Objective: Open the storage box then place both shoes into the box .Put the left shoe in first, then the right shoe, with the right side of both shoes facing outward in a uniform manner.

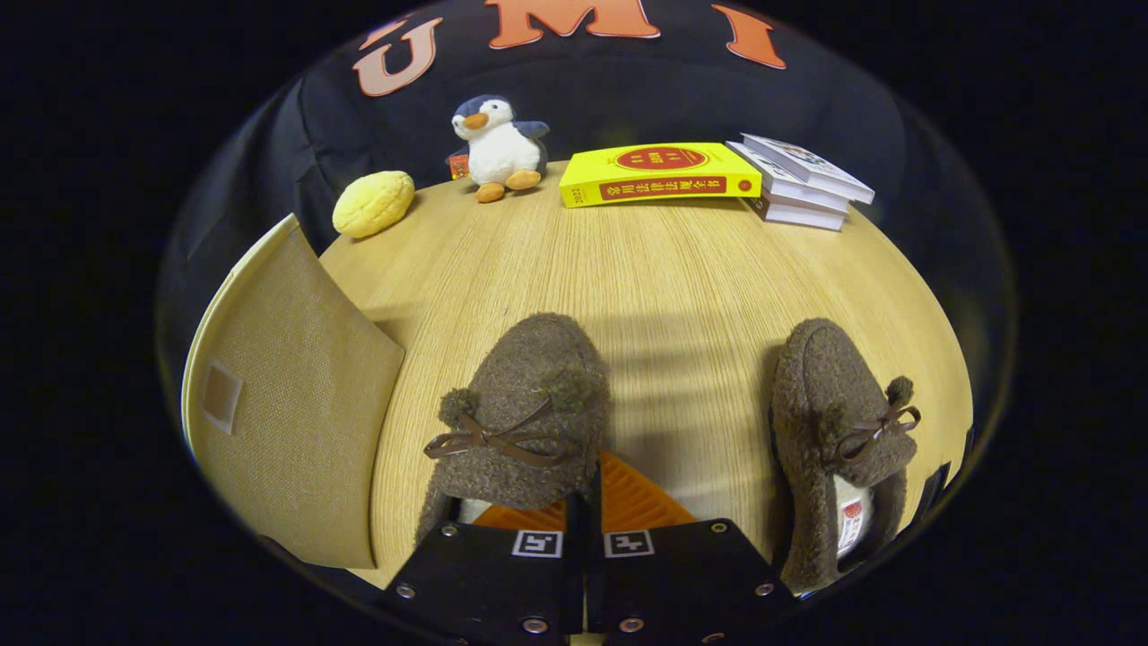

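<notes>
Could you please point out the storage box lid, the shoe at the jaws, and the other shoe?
Storage box lid (296,404): gripper view, middle of its fabric panel.
Shoe at the jaws (525,395): gripper view, fuzzy upper.
Other shoe (821,404): gripper view, fuzzy toe.

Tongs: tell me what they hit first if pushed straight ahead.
The tongs, closed at the heel rim of the left shoe, would press into that shoe first. Beyond it the table looks bare up to the yellow book, though depth is unclear.

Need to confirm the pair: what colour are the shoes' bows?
Dark brown, on both fuzzy brown shoes; gripper view. Gripper fingers clamp the nearer shoe's rim.
</notes>
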Available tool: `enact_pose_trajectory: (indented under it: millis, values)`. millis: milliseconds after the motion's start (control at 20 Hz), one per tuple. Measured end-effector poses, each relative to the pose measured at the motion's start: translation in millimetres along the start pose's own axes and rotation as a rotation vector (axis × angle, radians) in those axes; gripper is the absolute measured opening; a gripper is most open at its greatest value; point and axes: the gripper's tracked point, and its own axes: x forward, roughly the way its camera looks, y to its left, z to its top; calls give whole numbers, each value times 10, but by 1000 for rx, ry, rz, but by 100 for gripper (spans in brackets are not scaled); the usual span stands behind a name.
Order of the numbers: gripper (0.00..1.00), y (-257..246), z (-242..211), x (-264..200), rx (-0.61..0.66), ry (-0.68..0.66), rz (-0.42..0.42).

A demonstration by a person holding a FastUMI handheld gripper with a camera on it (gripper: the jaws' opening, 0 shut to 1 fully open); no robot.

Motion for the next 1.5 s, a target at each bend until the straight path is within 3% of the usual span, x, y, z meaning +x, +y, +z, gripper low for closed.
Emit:
enact_pose_trajectory:
  millis: [150, 350, 600, 850, 1050, 1500]
  values:
    - [3, -13, 39, -247, 22, -26, -30]
    - [2, 159, 218, -658, 103, -61, 0]
    - [2, 473, 610, -1214, 88, -99, 11]
    - [2, 1242, 970, -1549, 68, -117, 140]
    - [2, 1845, 977, -1508, 21, -78, 220]
    - [3, 2547, 549, -816, -19, 90, 208]
